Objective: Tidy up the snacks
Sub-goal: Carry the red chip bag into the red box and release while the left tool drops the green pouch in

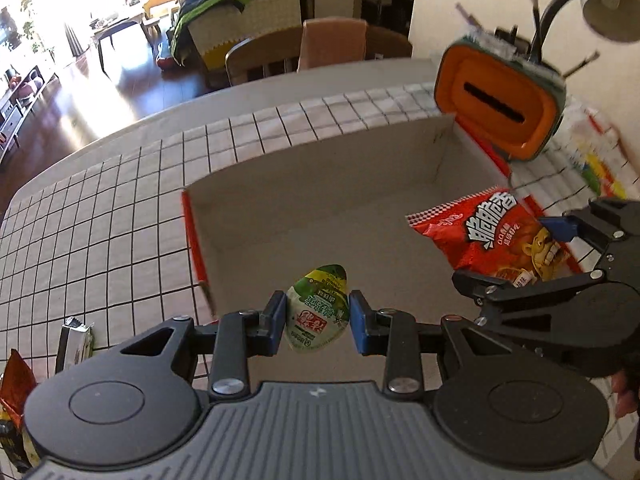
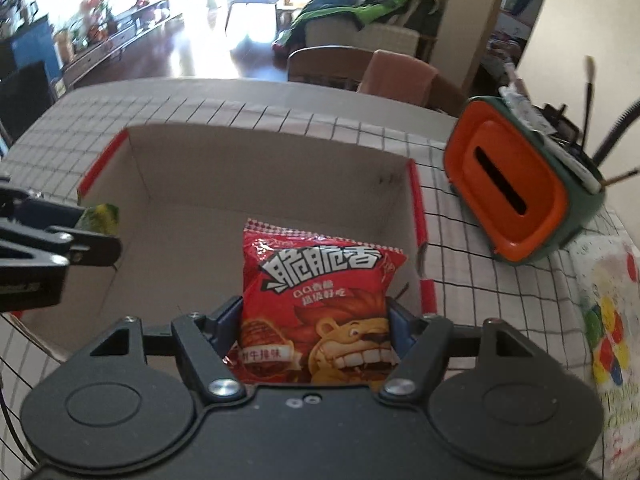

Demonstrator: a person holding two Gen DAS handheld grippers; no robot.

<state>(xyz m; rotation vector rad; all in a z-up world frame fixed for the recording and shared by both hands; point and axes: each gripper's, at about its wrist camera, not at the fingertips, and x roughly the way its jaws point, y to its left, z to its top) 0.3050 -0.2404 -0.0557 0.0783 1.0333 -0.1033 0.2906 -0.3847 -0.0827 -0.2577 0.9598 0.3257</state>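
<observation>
Left wrist view: left gripper [image 1: 318, 320] fingers clamped on a green jelly cup [image 1: 319, 312], held above the near edge of the open cardboard box [image 1: 320, 184]. Right wrist view: right gripper [image 2: 316, 320] fingers clamped on a red snack bag [image 2: 316, 300], held over the box interior. Box sits on the checked tabletop [image 1: 100, 208]; orange tissue holder [image 2: 516, 196] beside it.

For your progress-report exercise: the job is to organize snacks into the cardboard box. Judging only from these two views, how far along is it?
Done: nothing visible; the cardboard box looks empty inside.
In hand: the left gripper holds a green jelly cup, the right gripper a red snack bag, both over the box.
Left: releasing both, then the wrapped snacks on the checked tablecloth.
</observation>
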